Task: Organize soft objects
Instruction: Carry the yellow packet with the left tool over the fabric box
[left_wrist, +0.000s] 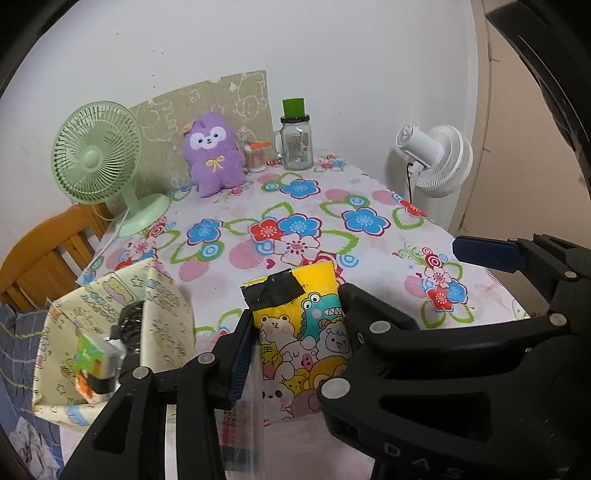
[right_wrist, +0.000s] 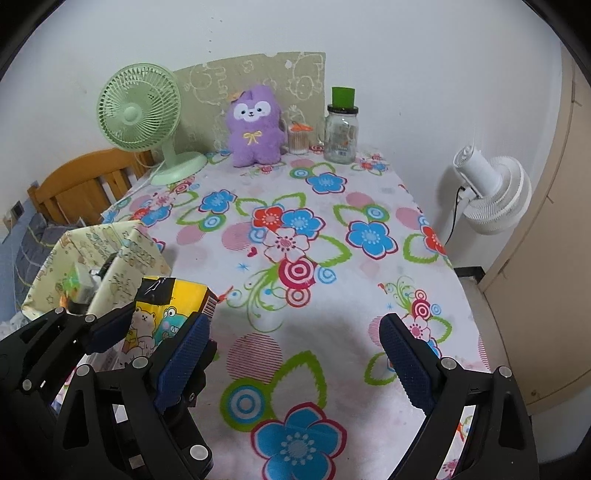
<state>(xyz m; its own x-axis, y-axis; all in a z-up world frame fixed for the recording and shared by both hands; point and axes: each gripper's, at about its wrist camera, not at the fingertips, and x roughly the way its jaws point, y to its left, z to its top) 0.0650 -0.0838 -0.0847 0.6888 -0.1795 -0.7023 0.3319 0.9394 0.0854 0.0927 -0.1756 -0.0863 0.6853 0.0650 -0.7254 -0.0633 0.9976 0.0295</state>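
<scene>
Black linkages and blue pads of the left tool (left_wrist: 295, 328) fill the foreground, clamped on a yellow cartoon-print tissue pack (left_wrist: 301, 332) whose top end is patched with black tape. From the right wrist view the pack (right_wrist: 166, 314) stands roughly upright in that grip, its long axis pointing up and slightly away, raised at the near-left corner of the desk (right_wrist: 332, 295).

Just left of the held pack sits the open paper-lined storage box (left_wrist: 110, 325), pale yellow with small cartoon print, at the desk's left edge. Another small packet (left_wrist: 96, 362) already lies inside, beside something dark that cannot be made out. The box lies to the left of the left tool and close by, so the likely drop-off calls for a short sideways carry and a lowering past the box's near wall.

The right tool (right_wrist: 295, 350) hangs with its pads wide apart and holding nothing, over the flowered cloth; it is the farther of the two from the box.

At the far end of the desk, well apart from both tools, a purple plush toy (left_wrist: 214, 155) leans against a patterned board, probably the next soft item. A green desk fan (left_wrist: 99, 155), a glass jar with a green cap (left_wrist: 295, 144) and a cotton-swab tub (left_wrist: 256, 157) flank it. A white floor fan (right_wrist: 491, 192) stands by the wall at right; a wooden bed frame (left_wrist: 48, 251) shows at left.
</scene>
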